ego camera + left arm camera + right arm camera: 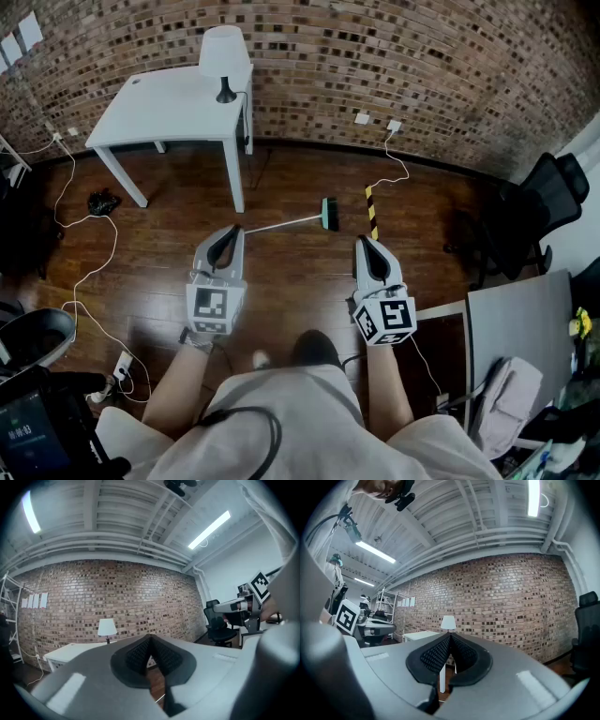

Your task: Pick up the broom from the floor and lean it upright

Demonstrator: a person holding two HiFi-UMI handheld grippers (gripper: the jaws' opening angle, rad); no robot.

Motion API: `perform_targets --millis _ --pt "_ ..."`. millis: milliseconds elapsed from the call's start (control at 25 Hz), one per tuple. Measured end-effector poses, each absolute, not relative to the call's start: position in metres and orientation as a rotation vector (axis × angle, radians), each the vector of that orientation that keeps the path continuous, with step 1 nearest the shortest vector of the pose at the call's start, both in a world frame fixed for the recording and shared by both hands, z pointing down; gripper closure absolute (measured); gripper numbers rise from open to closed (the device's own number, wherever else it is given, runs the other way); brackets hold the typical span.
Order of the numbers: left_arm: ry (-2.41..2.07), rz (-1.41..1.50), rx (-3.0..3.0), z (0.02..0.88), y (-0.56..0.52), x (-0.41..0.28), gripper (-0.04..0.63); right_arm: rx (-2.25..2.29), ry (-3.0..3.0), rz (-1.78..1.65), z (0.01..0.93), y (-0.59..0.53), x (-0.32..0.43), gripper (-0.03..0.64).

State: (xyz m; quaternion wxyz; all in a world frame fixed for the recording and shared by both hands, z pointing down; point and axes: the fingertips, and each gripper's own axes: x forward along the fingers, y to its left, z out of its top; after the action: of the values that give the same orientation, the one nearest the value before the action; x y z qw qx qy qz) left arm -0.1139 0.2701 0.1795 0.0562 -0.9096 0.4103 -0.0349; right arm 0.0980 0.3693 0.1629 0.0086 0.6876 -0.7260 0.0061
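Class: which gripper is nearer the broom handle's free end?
Left. The left gripper hovers beside the broom handle's end; the right gripper is beyond the brush head, farther off.

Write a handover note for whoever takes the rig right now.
Left gripper: jaws shut, empty.
Right gripper: jaws shut, empty.
Broom: flat on the floor ahead, brush end to the right, handle end near the table leg.
Done: nothing, broom not yet picked up.
To do: open jaws, grasp handle, lift, lean it upright, probably against the wall.
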Motion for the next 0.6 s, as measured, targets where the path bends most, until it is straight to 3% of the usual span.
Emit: perform_targets --millis 600 --pt "1.283 -0.148 -2.737 0.209 0.164 -0.085 0.594 2.136 -2.290 0.033 0.197 0.253 0.141 0.604"
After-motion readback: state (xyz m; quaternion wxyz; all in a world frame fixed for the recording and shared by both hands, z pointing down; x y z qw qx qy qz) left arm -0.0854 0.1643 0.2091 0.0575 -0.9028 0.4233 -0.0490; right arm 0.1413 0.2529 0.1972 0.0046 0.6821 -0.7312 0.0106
